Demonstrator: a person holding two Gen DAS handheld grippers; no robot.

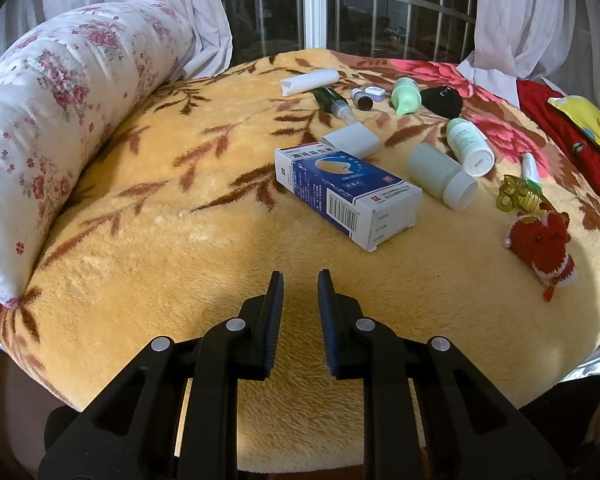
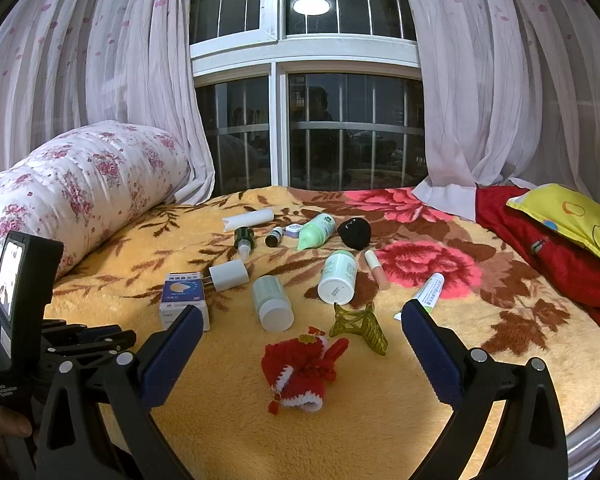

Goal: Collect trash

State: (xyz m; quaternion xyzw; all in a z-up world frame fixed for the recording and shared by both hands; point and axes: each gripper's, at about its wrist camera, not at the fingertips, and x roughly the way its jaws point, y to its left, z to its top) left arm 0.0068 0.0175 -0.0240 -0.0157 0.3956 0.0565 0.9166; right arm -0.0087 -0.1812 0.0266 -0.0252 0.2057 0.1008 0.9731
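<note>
While our left tool (image 1: 300, 276) hovers empty, jaws narrowly parted, and our right tool (image 2: 302, 322) gapes wide, the blue-white box (image 1: 346, 190) and bottles lie scattered on the bed's blanket (image 1: 180, 248).

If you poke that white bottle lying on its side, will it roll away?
Probably a little. The white bottle is round and lies on its side, so it is apt to roll, but the fluffy blanket would likely slow it. It looks like plastic, so probably light and not fragile.
</note>
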